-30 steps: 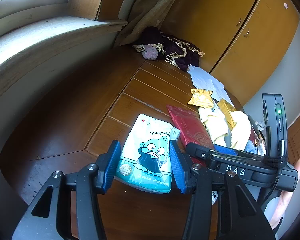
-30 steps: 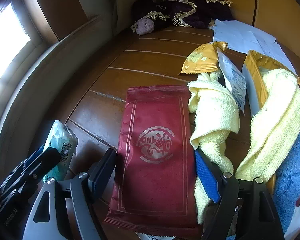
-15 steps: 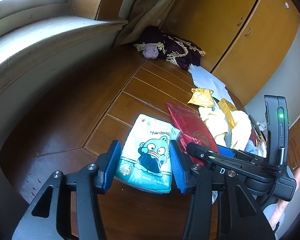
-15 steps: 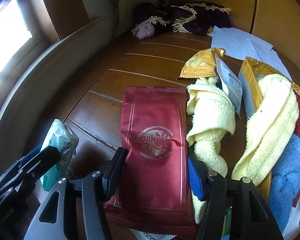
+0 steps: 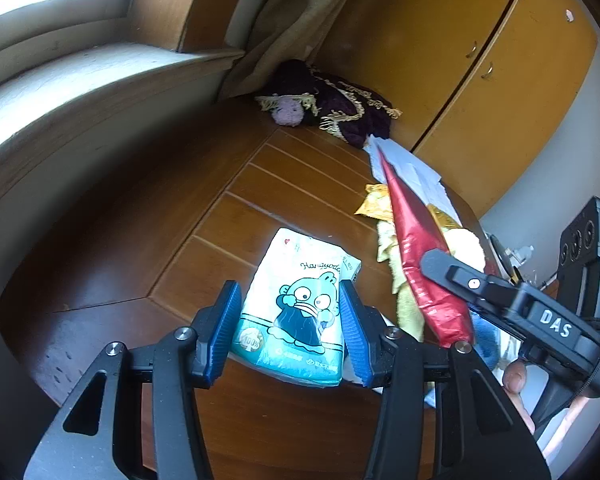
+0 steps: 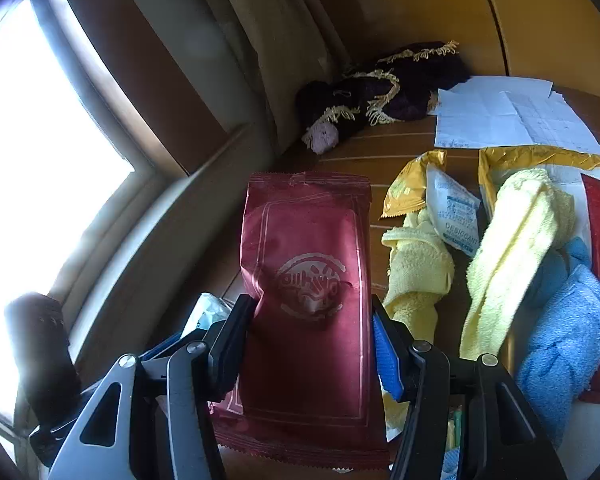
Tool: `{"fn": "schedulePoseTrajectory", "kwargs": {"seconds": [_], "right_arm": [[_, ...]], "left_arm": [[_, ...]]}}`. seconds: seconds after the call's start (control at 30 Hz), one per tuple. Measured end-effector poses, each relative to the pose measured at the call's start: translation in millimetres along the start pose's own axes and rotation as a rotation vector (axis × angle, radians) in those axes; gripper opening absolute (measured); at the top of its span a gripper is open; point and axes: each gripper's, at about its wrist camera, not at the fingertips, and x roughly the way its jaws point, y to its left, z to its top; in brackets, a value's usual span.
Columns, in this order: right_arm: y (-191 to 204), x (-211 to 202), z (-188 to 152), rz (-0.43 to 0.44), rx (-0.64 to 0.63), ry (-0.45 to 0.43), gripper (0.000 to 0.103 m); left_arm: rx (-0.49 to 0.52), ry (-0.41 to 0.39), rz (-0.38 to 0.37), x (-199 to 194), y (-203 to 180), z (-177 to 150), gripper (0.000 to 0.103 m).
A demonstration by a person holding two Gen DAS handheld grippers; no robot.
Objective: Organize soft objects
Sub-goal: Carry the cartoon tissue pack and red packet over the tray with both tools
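Red foil pouch (image 6: 308,292), flat, with a pale round emblem and serrated end seams, is lifted clear of the wooden table (image 5: 112,248) and pinched across its width by the right gripper (image 6: 312,344), both pads pressing its edges. Left gripper (image 5: 288,328) sits wide apart, straddling a teal cartoon tissue pack (image 5: 300,304) lying on the table; contact cannot be confirmed. Beyond lie yellow towels (image 6: 512,248), a blue towel (image 6: 568,328), gold wrappers (image 6: 412,184), papers (image 6: 504,120) and dark fringed cloth (image 6: 392,84).
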Motion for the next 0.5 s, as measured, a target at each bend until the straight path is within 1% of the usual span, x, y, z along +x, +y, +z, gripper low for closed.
{"fn": "schedulePoseTrajectory", "kwargs": {"seconds": [0.2, 0.33, 0.5], "right_arm": [[-20.9, -40.4, 1.4, 0.026, 0.044, -0.069, 0.057], [-43.3, -61.2, 0.6, 0.01, 0.086, -0.095, 0.057], [-75.2, -82.9, -0.9, -0.023, 0.141, -0.127, 0.057]], "left_arm": [[0.032, 0.001, -0.061, -1.8, -34.3, 3.9, 0.048], [0.073, 0.009, -0.104, 2.1, -64.9, 4.3, 0.048], [0.116, 0.029, -0.136, 9.5, -98.2, 1.9, 0.048]]}}
